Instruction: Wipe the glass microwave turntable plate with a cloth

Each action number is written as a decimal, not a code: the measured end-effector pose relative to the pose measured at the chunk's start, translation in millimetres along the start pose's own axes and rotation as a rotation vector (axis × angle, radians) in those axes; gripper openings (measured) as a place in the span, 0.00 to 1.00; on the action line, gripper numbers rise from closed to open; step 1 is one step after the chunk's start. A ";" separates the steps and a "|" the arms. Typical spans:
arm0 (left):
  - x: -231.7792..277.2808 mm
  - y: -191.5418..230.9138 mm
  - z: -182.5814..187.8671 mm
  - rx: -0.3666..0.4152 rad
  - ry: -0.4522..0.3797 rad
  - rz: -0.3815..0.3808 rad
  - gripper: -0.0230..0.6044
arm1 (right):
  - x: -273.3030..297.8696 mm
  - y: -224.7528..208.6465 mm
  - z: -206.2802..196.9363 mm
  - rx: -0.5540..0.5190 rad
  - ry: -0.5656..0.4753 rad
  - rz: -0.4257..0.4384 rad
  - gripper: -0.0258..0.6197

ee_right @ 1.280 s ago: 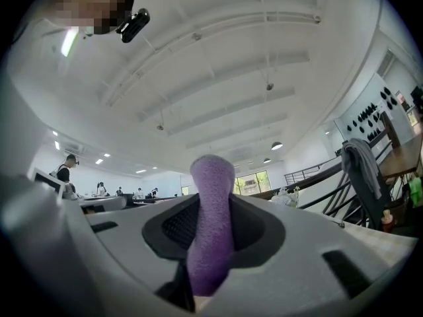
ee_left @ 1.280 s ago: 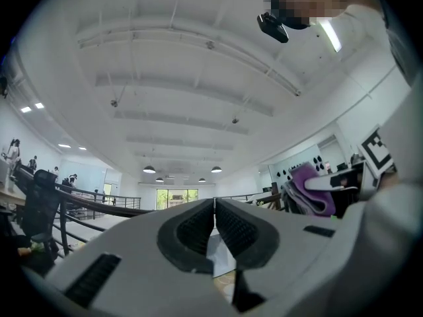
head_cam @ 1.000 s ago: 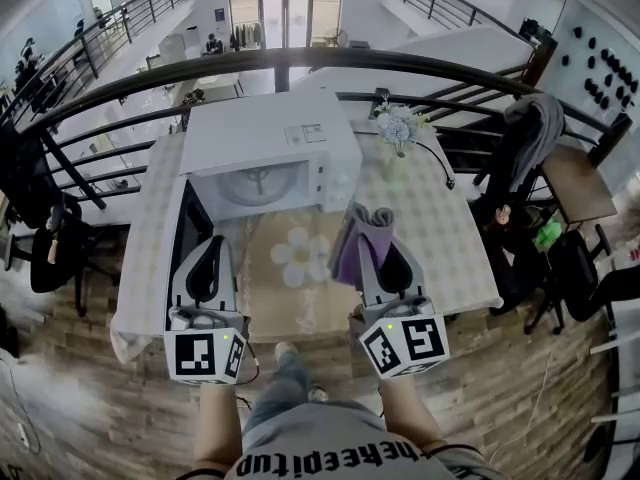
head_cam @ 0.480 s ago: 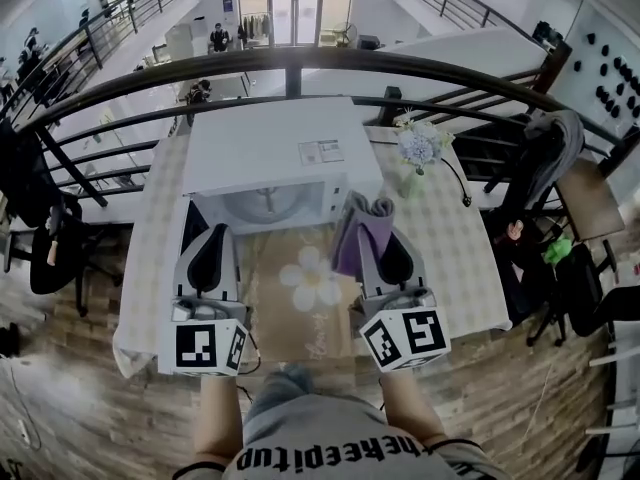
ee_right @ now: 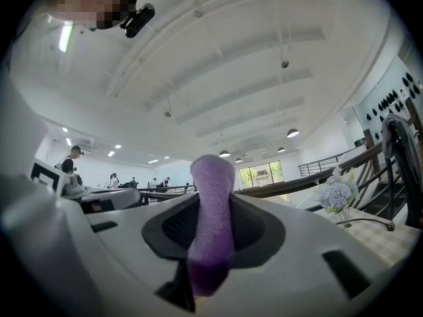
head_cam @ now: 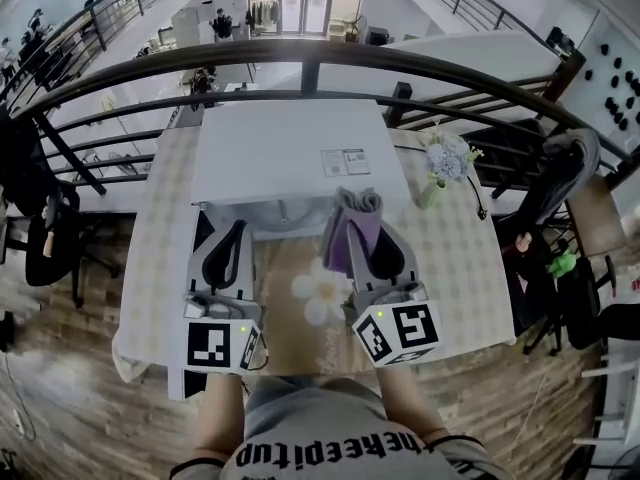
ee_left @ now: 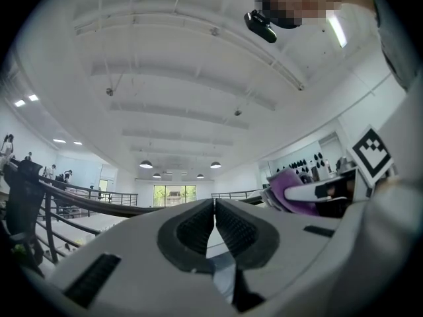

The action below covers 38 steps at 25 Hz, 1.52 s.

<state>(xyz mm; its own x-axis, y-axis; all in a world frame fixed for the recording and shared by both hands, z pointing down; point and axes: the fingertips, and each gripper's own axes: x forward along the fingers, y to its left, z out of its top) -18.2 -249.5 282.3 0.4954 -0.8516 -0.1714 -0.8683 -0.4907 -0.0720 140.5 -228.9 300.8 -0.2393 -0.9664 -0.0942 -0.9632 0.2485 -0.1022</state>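
Note:
The white microwave [head_cam: 285,148] stands at the table's far side with its door open to the left. From the head view only a thin strip of its cavity [head_cam: 272,211] shows, and the glass turntable plate is hidden from here. My left gripper [head_cam: 237,228] is shut and empty in front of the cavity's left part, its pads meeting [ee_left: 214,205]. My right gripper [head_cam: 370,226] is shut on a folded purple cloth [head_cam: 352,226] at the cavity's right edge. That purple cloth [ee_right: 211,223] stands up between the jaws. Both gripper views point up at the ceiling.
A checked cloth covers the table [head_cam: 165,228], with a flower-print mat [head_cam: 322,290] in front of the microwave. A vase of pale flowers [head_cam: 446,163] stands at the right. A dark railing [head_cam: 300,58] runs behind the table. The open door [head_cam: 200,230] hangs left of my left gripper.
Both grippers have moved forward to the microwave's mouth, the cloth still held. The head view now looks more down on the microwave's top, so the plate is no longer seen.

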 end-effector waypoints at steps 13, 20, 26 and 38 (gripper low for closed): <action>8.8 3.8 -51.0 -0.053 0.080 0.041 0.05 | 45.9 34.6 -97.1 -0.106 0.262 0.215 0.20; -1.4 4.7 -71.5 -0.065 0.137 0.103 0.05 | 60.6 32.0 -152.4 -0.120 0.420 0.282 0.20; -12.8 -2.2 -90.2 -0.066 0.188 0.095 0.05 | 78.6 23.5 -191.1 -0.146 0.512 0.272 0.20; -10.8 -1.1 -104.9 -0.080 0.204 0.012 0.05 | 118.0 2.8 -232.3 -0.202 0.626 0.173 0.20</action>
<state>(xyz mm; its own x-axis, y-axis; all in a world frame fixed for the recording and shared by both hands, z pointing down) -20.2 -259.1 387.4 0.4864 -0.8732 0.0313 -0.8737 -0.4863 0.0089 81.2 -357.6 519.4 -0.3587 -0.7851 0.5049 -0.8941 0.4444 0.0558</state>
